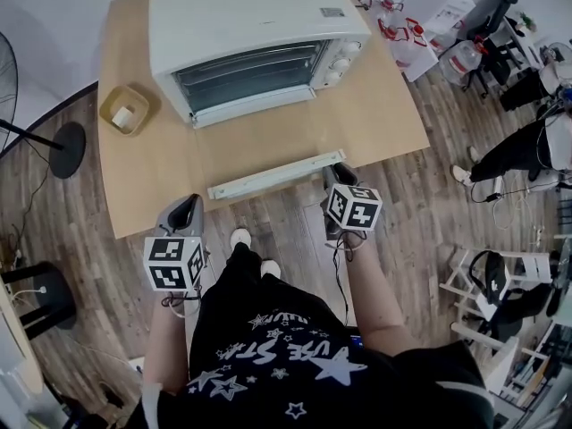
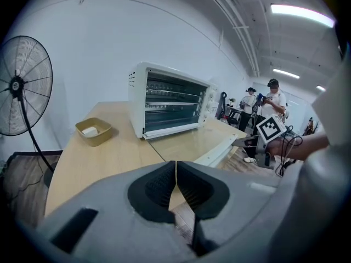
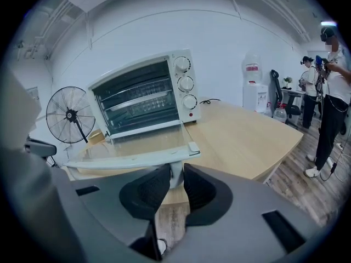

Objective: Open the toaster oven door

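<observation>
The white toaster oven (image 1: pixel 250 25) stands at the back of the wooden table (image 1: pixel 384 114). Its glass door (image 1: pixel 259 146) lies folded down almost flat, with the white handle bar (image 1: pixel 277 174) toward me. My right gripper (image 1: pixel 332 175) is at the bar's right end. In the right gripper view the pads (image 3: pixel 156 185) are shut on the handle's post (image 3: pixel 176 171) under the bar (image 3: pixel 131 159). My left gripper (image 1: pixel 185 211) hangs off the table's front edge, left of the door, with its jaws shut on nothing (image 2: pixel 175 174). The racks inside the oven (image 2: pixel 170 100) are bare.
A tan tray (image 1: pixel 125 108) holding a small white thing sits on the table left of the oven. A standing fan (image 2: pixel 22 86) is off the table's left side. Water bottles (image 1: pixel 402 34), chairs and people (image 2: pixel 271 100) are at the right.
</observation>
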Available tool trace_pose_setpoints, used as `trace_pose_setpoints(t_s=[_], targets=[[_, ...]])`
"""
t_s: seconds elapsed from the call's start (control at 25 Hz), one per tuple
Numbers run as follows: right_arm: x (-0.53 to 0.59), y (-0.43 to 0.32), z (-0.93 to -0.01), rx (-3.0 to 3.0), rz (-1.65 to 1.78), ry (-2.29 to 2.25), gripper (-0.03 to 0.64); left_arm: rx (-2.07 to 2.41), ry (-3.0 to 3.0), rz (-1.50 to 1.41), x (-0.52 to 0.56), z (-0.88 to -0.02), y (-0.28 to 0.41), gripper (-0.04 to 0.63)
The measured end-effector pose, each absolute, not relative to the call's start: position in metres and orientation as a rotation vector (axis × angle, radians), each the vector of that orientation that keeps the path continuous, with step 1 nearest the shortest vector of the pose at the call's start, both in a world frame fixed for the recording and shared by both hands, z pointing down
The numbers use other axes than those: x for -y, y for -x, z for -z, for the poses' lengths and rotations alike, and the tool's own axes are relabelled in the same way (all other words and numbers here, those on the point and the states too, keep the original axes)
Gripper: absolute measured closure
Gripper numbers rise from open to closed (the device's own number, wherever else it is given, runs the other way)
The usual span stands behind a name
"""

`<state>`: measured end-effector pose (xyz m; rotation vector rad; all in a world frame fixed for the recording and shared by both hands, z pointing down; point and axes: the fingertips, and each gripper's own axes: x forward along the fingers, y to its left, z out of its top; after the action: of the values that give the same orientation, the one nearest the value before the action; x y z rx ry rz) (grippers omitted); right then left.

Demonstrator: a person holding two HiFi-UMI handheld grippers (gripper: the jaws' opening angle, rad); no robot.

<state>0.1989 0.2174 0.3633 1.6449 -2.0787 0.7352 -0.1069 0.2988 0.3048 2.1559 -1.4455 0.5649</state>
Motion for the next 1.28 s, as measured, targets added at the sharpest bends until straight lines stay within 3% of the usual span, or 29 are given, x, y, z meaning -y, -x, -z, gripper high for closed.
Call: trace_pose_setpoints(t_s=[1.08, 1.28], targets=[[-0.254, -0.205, -0.374, 2.114, -0.704, -1.607, 0.529, 1.485, -2.124, -0.557, -0.36, -0.317, 0.08, 0.572], [-0.269, -0.201, -0.351, 2.162, -0.687, -1.625, 0.604, 1.517, -2.114, -0.54, -0.387, -0.312, 0.085, 0.572]])
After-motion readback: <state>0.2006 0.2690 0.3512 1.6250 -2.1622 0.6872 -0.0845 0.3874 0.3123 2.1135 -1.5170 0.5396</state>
